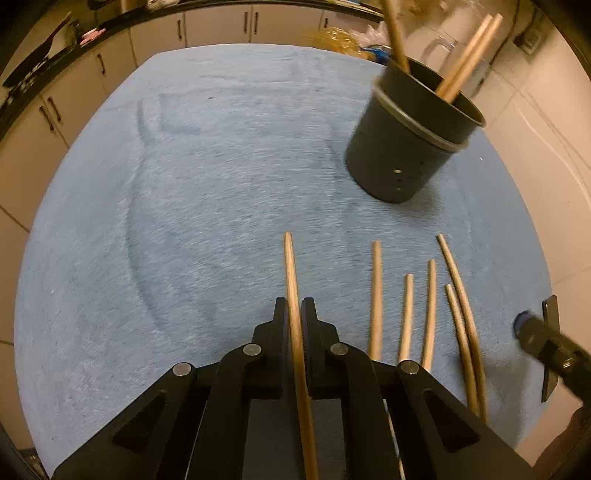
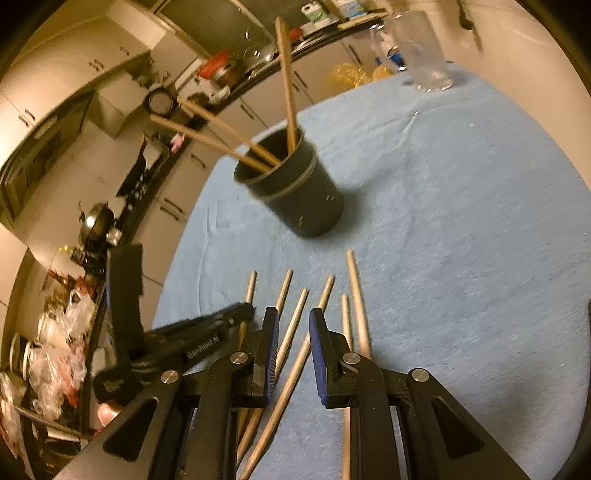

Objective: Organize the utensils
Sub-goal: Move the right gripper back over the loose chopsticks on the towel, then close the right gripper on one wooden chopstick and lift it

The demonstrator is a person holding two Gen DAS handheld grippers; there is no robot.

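My left gripper (image 1: 294,308) is shut on a wooden chopstick (image 1: 291,280) that sticks forward over the blue cloth (image 1: 203,184). A dark utensil holder (image 1: 410,140) with three chopsticks in it stands at the far right. Several loose chopsticks (image 1: 406,314) lie on the cloth to the right of my left gripper. In the right wrist view my right gripper (image 2: 293,317) is open, low over the loose chopsticks (image 2: 295,325), with one or two between its fingers. The holder (image 2: 299,192) stands beyond them. The left gripper (image 2: 207,325) shows at the left.
A clear glass mug (image 2: 421,51) stands at the far corner of the cloth, with yellow packaging (image 2: 351,74) beside it. Kitchen cabinets (image 1: 221,26) and a cluttered counter (image 2: 92,229) lie beyond the table's edge. The right gripper (image 1: 546,343) shows at the right edge of the left wrist view.
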